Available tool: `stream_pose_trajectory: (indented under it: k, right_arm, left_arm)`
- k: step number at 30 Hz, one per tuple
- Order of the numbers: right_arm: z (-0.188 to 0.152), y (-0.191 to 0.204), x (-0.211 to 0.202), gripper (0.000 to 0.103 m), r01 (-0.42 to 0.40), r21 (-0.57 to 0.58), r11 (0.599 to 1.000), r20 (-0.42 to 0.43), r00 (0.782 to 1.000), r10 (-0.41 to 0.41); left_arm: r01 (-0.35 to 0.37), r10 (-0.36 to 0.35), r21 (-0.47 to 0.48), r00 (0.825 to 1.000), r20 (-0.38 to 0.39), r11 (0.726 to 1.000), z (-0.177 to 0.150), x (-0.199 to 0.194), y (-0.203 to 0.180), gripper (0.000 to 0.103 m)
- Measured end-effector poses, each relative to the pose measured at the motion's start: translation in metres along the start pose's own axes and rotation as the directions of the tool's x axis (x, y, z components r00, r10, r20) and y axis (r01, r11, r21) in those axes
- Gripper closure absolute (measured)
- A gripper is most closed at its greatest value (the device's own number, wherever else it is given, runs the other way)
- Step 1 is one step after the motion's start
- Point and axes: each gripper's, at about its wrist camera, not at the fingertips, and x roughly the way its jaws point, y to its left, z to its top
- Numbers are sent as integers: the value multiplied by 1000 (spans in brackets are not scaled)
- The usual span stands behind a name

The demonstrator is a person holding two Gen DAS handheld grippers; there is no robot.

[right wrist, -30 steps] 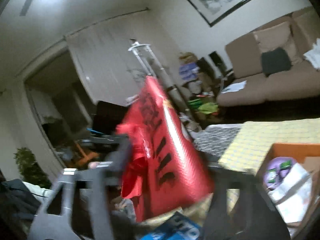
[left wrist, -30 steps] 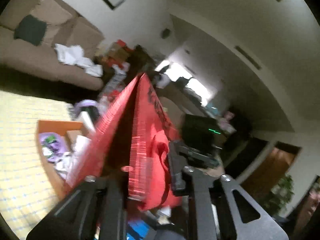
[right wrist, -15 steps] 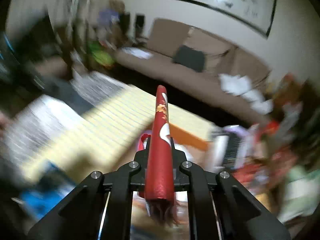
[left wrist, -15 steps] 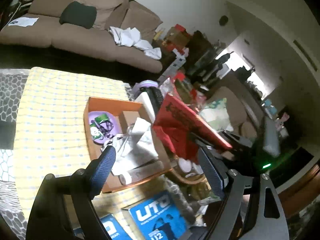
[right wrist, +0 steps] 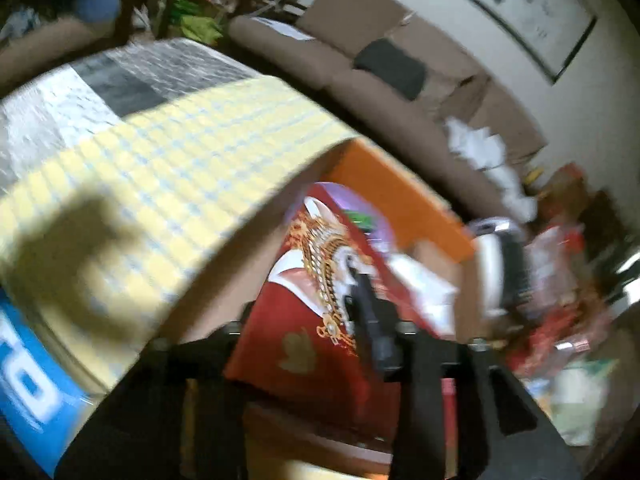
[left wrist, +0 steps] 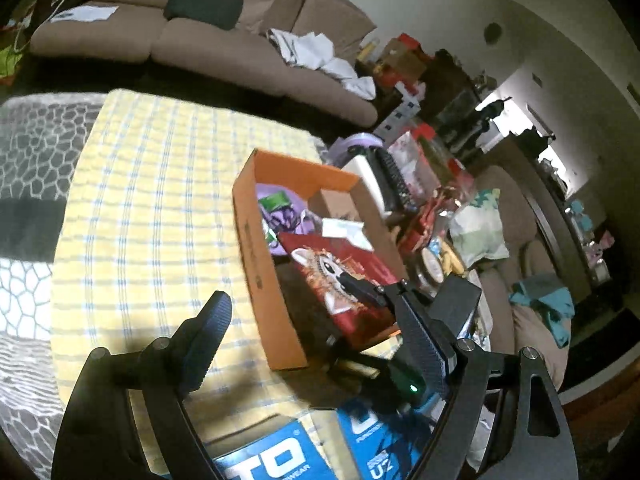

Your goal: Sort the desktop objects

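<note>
Red card, flat, with a gold-and-white animal print: the red packet [left wrist: 340, 276] is lying tilted into the orange box [left wrist: 256, 236] on the table, its near end up at the box's front edge. Right claw [right wrist: 360, 300] is closed on that near end; one dark finger lies across the printed face, the other is hidden beneath. Right-wrist view is motion-blurred, so how firm the pinch is I cannot tell.

Left claw [left wrist: 320, 336] hangs empty, fingers spread wide, over the yellow checked cloth [left wrist: 140, 200] just in front of the box.

Handling, as a guess: light, thin, fairly stiff, glossy enough to slide between pads. An edge pinch near a short end looks right; it would likely bend if pushed flat against the clutter.

Box already holds a purple dish [left wrist: 280, 208], white paper scraps [left wrist: 344, 230] and a small brown carton [left wrist: 336, 204], so the packet rests on top rather than on the floor of the box.

Room: open cloth to the left of the box, free for retreat. Right side is crowded with a bottle, wrappers and snack bags, touching or close to the box wall. Blue cartons [left wrist: 276, 456] sit at the near table edge below both claws.
</note>
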Motion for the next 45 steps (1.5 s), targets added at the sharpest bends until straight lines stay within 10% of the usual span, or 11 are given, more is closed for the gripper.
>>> stream_pose_trajectory:
  k: [4,6,14,26,29,45]
  right_arm:
    - [-7,-8,-10,47,-154,116,981,33,988,152]
    - [-13,-27,-22,29,-316,221,923,93,949,302]
    - [-80,-125,-96,28,-455,499,737,296,889,349]
    - [-115,-140,-105,14,-258,618,742,178,966,188]
    - [-116,-132,-109,0,-235,614,753,173,971,163]
    - [-155,-64,-92,0,-96,627,773,3,993,121]
  left_arm:
    - [-5,5,0,1000,-10,1000,-10,12,2,17]
    - [2,-3,-5,1000,-14,1000,-14,15,0,17]
    - [-47,49,111,999,-11,993,-39,18,-26,8]
    - [-271,261,307,963,74,912,-102,41,-77,0]
    - [-290,270,290,957,110,912,-109,34,-83,0]
    - [-421,410,161,907,98,893,-187,45,-35,0]
